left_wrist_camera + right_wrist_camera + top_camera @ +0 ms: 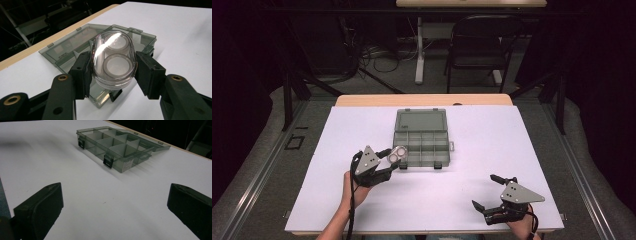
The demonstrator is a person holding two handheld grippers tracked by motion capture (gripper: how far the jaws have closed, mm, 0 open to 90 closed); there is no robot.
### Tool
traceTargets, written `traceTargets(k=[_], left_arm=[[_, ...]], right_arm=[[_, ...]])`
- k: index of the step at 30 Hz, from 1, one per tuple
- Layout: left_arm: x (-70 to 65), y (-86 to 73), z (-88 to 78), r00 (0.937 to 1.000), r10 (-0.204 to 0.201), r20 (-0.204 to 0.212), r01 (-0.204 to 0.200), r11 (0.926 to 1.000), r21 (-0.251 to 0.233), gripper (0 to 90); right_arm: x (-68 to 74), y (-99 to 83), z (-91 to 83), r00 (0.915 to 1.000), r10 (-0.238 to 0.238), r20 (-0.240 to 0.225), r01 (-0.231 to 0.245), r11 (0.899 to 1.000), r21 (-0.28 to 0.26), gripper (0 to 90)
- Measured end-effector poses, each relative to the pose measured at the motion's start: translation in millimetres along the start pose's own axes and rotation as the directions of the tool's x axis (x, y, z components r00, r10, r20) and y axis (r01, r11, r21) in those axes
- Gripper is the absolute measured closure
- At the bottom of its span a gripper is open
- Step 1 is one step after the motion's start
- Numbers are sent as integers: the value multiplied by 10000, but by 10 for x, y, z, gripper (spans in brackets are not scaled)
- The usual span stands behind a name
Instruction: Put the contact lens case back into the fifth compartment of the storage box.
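Clear oval capsule (113,61) with two round white-faced discs inside: you hold it clamped between the pads of your left gripper (388,161), one pad on each long flank. It hangs at the near-left corner of the smoke-grey compartment box (422,142), above the box's rim, not resting in any cell as far as the left gripper view shows.

Progress, as judged: the pick-up is done. The box stands with its lid (420,121) thrown fully back and flat on the white table sheet (492,140), and the compartments that can be seen are empty. Placing and release remain, then presumably closing the lid.

Orientation: the capsule's long axis runs away from your gripper toward the box, the two discs in line one behind the other along it. Its domed face tilts up toward the gripper camera.

Your right gripper (495,191) rests near the table's front-right edge, jaws wide apart, nothing between them, well apart from the box.
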State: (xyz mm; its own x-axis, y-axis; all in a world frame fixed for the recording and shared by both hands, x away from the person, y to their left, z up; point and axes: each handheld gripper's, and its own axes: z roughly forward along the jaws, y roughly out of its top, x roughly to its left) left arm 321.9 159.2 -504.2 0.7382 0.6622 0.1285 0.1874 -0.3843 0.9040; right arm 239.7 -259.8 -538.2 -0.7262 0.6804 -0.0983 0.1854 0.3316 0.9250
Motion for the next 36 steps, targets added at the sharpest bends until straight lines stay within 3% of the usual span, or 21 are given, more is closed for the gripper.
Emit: traceTargets(k=[24,36], left_arm=[[61,38,108,9973,-319,-666,321,9995,26,494],[93,20,220,9914,-705,-1100,736,9970,244,494]], right_arm=[[-2,0,-6,10000,-12,34,12,10000,13,1],[-5,-3,-4,10000,28,35,-28,10000,18,1]])
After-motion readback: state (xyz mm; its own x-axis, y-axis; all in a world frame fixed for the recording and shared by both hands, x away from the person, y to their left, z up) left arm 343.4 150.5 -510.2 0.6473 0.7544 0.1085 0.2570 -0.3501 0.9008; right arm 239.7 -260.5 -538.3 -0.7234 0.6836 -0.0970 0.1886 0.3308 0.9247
